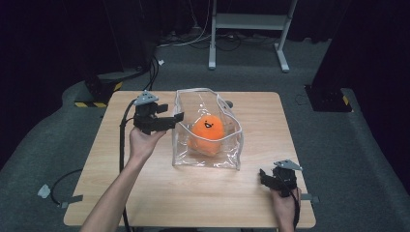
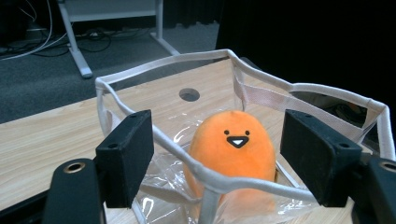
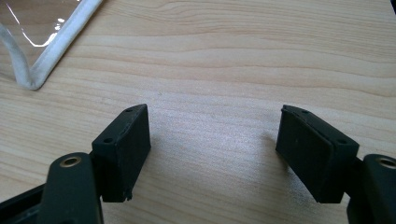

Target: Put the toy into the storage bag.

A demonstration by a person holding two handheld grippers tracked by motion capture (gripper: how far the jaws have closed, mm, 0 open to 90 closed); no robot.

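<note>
The orange plush toy (image 1: 208,131) sits upright inside the clear bag (image 1: 231,159) on the bench (image 1: 145,193). The left claw (image 1: 175,117) hangs at the bag's rim, jaws apart — it should reach in squarely over the binding. The right claw (image 1: 265,177) rests low, jaws apart, empty.

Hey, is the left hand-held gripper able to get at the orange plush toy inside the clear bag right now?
Probably yes. The left hand-held gripper is open at the rim of the clear bag, the top gapes wide, and nothing covers the orange plush toy.
</note>
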